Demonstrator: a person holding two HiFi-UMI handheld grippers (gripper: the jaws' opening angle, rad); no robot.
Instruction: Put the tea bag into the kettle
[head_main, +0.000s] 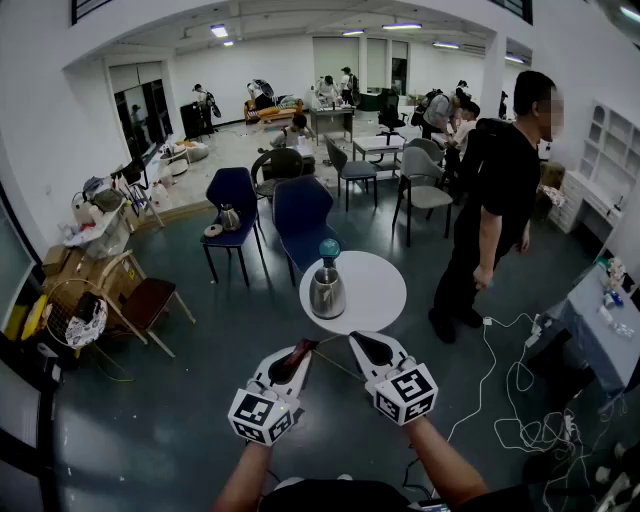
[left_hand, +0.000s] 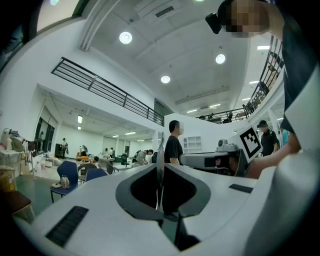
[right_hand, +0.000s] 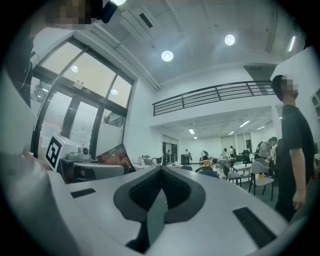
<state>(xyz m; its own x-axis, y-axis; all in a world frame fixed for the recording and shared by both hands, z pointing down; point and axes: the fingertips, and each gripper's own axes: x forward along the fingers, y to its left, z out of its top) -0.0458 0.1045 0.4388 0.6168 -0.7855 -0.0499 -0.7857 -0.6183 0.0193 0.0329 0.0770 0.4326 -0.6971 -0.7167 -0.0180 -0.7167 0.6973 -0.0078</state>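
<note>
Holding 2 hand-held grippers low in front of the body, the person faces a round white desk. The left hand-held gripper is clenched on the tea bag, a reddish-brown sachet. In the left gripper view the sachet shows edge-on as a thin sheet, pinched between the 2 jaws and rising past their tips. In the right gripper view its flat face shows, tilted, sticking out above the left hand-held gripper's jaws.

The right hand-held gripper is just beside the left one, and their tips lean toward each other. Its jaws are pressed together, and its own view shows nothing between them.

The steel kettle stands upright on the left part of the desk, with a round teal knob on top. The tea bag hangs in the air on the person's side of the desk, near its edge and apart from the kettle.

Beyond the desk are 2 blue chairs. A bystander in black stands on the grey floor to the right of the desk. White cables trail over the floor at the right.
</note>
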